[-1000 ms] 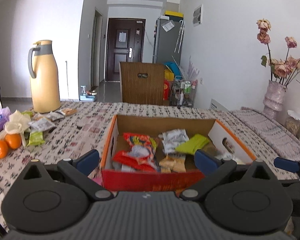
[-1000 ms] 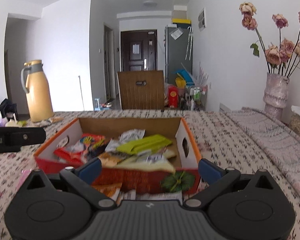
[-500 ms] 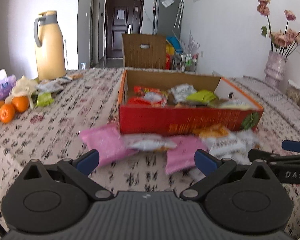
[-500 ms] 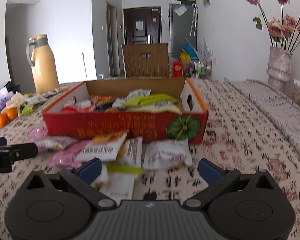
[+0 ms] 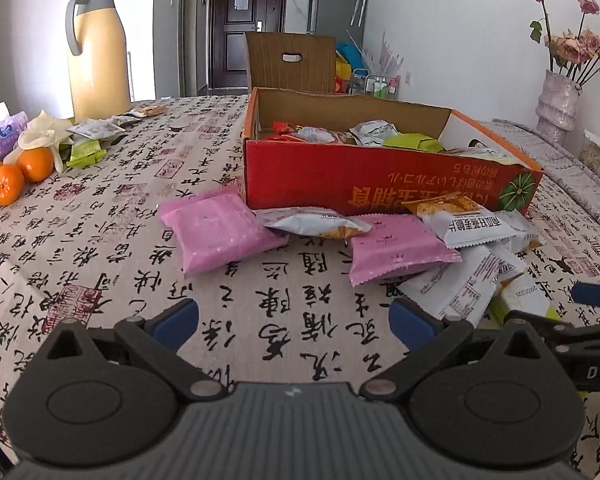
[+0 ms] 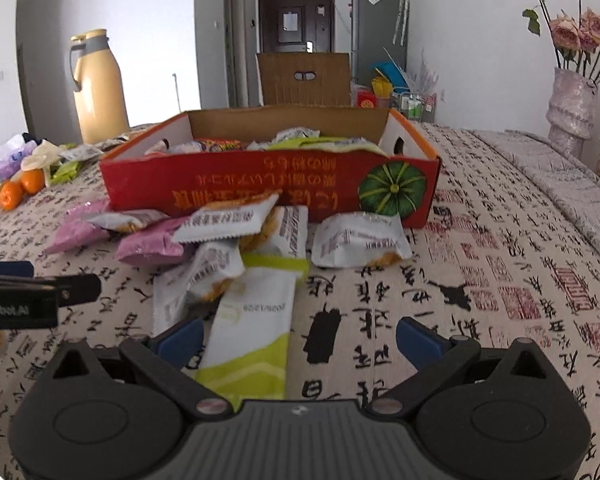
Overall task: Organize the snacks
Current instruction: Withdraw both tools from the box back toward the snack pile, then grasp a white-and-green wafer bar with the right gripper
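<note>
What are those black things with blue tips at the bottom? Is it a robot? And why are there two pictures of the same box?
No robot: a person holds a tool in each hand, a hand-held gripper with two blue-tipped fingers and a camera looking along them. One picture comes from the left hand-held gripper, the other from the right hand-held gripper, so you see the same table from two spots.

Both are open and hold nothing.

On the tablecloth stands a red box with snacks in it. In front of it lie loose packets: two pink packets, some white ones, and a white-and-green packet just ahead of the right gripper. Farther left are oranges and a yellow jug.
</note>
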The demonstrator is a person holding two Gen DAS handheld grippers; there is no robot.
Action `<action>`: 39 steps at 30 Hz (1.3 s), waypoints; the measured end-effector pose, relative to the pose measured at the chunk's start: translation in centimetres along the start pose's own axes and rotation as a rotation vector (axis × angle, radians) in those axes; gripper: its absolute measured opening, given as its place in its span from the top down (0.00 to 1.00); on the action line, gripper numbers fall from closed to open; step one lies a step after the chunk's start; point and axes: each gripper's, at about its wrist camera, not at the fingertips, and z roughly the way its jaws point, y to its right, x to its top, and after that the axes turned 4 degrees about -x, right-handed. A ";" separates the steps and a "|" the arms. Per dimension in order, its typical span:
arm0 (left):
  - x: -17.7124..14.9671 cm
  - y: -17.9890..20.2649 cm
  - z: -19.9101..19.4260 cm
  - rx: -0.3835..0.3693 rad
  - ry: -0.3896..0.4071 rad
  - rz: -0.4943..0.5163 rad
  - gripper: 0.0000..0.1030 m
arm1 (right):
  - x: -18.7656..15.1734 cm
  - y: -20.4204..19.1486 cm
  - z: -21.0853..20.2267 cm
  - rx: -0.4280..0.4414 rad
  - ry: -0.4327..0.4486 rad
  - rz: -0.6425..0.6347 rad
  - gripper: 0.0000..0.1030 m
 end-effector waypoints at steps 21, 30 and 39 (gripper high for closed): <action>0.0 -0.1 0.3 0.002 -0.018 -0.009 0.00 | -0.8 -1.1 -0.9 0.064 0.017 -0.098 0.63; -0.1 -0.2 0.3 0.002 -0.018 -0.009 0.00 | -0.8 0.9 -1.4 0.017 0.047 -0.051 0.66; -0.1 -0.1 0.4 0.015 -0.025 -0.007 0.00 | 0.6 4.8 -1.4 -0.096 0.117 0.034 0.66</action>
